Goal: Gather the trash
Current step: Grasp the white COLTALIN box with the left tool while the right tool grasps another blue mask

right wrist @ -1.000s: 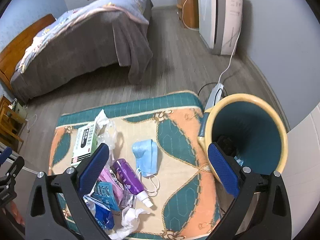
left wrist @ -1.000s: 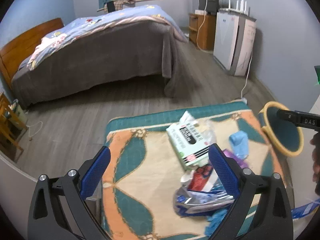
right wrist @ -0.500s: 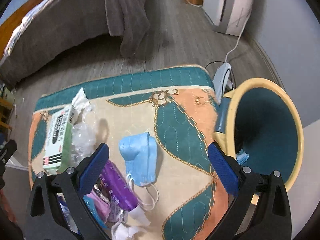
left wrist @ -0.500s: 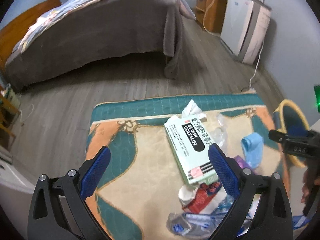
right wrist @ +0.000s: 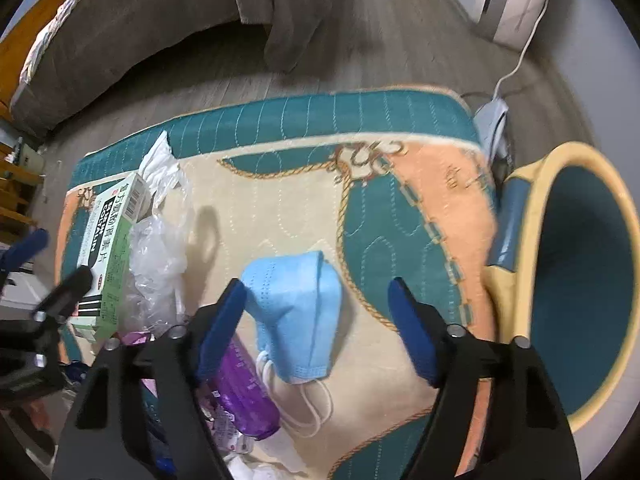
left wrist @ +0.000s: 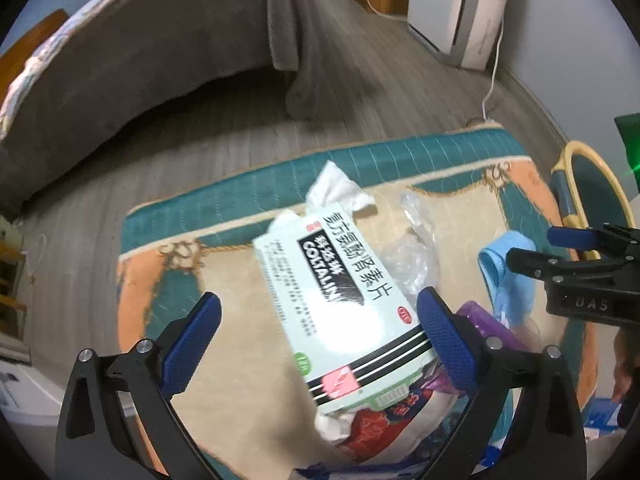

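Note:
Trash lies in a heap on a patterned rug (right wrist: pixel 280 192). My left gripper (left wrist: pixel 318 312) points down, open, with a pale green medicine box (left wrist: pixel 332 292) between its blue pads; neither pad presses on it. My right gripper (right wrist: pixel 316 292) hangs over a blue face mask (right wrist: pixel 296 312), which lies between its closing jaws without being pinched. A purple tube (right wrist: pixel 244 392), clear plastic (right wrist: pixel 156 264), white tissue (left wrist: pixel 336 188) and a red wrapper (left wrist: pixel 380 428) lie around them. The right gripper (left wrist: pixel 532 246) also shows at the right of the left wrist view.
A yellow-rimmed teal bin (right wrist: pixel 536 240) stands at the rug's right edge. A power strip (right wrist: pixel 494 120) and its white cable (right wrist: pixel 520 60) lie behind it. A bed with a grey cover (left wrist: pixel 140 60) and a white appliance (left wrist: pixel 456 4) stand further back on the wooden floor.
Both grippers have sunk toward the rug and tilted further down. The left now straddles the medicine box; the right has come over the blue mask and its jaws have narrowed.

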The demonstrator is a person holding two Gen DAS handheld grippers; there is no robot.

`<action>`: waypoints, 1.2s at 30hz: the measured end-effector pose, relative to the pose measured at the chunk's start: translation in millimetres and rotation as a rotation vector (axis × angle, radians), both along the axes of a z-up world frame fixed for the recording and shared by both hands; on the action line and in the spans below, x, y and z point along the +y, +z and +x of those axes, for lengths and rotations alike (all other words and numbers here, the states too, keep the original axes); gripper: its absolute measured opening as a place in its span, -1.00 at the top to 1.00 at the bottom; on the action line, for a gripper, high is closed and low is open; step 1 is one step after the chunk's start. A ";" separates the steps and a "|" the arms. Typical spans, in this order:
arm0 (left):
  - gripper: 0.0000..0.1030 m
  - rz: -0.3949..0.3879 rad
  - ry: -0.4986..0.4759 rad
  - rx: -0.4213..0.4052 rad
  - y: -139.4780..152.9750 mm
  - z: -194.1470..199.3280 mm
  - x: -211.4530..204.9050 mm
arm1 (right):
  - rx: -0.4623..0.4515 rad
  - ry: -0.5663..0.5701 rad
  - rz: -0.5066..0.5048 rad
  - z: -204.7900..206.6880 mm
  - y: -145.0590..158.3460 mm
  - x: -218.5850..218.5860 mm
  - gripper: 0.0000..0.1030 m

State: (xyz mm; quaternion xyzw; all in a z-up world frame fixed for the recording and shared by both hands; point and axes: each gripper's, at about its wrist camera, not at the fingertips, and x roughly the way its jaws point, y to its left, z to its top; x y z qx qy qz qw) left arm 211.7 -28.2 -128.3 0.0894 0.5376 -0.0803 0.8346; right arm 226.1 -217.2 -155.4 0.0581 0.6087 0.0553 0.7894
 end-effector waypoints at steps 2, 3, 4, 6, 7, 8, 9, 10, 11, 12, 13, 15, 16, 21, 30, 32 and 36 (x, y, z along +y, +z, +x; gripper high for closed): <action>-0.88 -0.010 0.008 0.023 -6.9 5.6 -2.2 | 0.014 0.003 0.022 2.6 -3.0 -2.5 -0.37; -0.88 -0.016 0.015 0.033 -9.2 7.7 -2.1 | 0.018 0.006 0.031 4.0 -4.1 -1.9 -0.37; -0.88 -0.027 0.025 0.047 -12.5 10.7 -1.4 | 0.020 0.011 0.035 5.0 -5.2 0.2 -0.37; -0.88 -0.045 0.042 0.073 -18.7 15.6 0.8 | 0.030 0.032 0.036 7.2 -7.7 4.0 -0.34; -0.88 -0.050 0.052 0.092 -22.7 18.4 2.1 | 0.039 0.046 0.033 8.0 -10.1 7.2 -0.32; -0.88 -0.053 0.062 0.105 -25.8 20.4 3.5 | 0.049 0.059 0.033 8.6 -12.8 11.3 -0.26; -0.88 -0.062 0.072 0.119 -28.8 22.6 5.7 | 0.059 0.068 0.035 10.4 -14.6 13.8 -0.18; -0.85 -0.072 0.077 0.127 -30.1 24.0 7.3 | 0.071 0.078 0.039 10.7 -16.9 16.6 -0.10; -0.82 -0.084 0.083 0.134 -31.3 25.3 9.4 | 0.082 0.087 0.039 11.3 -18.8 18.7 0.12; -0.75 -0.093 0.088 0.139 -32.0 26.1 10.9 | 0.088 0.092 0.042 10.9 -20.0 18.9 0.25; -0.53 -0.110 0.091 0.145 -32.3 26.8 12.7 | 0.094 0.093 0.050 10.6 -20.6 19.9 0.25; -0.52 -0.128 0.100 0.155 -32.3 27.0 15.0 | 0.091 0.099 0.049 9.6 -18.6 21.7 0.26; -0.50 -0.138 0.103 0.153 -31.1 26.3 16.2 | 0.082 0.100 0.039 9.3 -16.3 22.3 0.26; -0.48 -0.084 0.088 0.061 -12.1 20.1 11.8 | 0.020 0.060 0.050 7.1 3.3 14.5 0.27; -0.47 -0.085 0.059 -0.123 40.1 -1.7 0.7 | -0.123 -0.018 0.079 -4.4 59.7 -9.2 0.27; -0.47 -0.091 0.038 -0.172 55.2 -11.0 -3.7 | -0.158 -0.032 0.080 -9.1 73.8 -16.6 0.27; -0.47 -0.128 0.018 -0.233 77.5 -25.2 -12.1 | -0.215 -0.070 0.094 -19.0 95.4 -37.6 0.27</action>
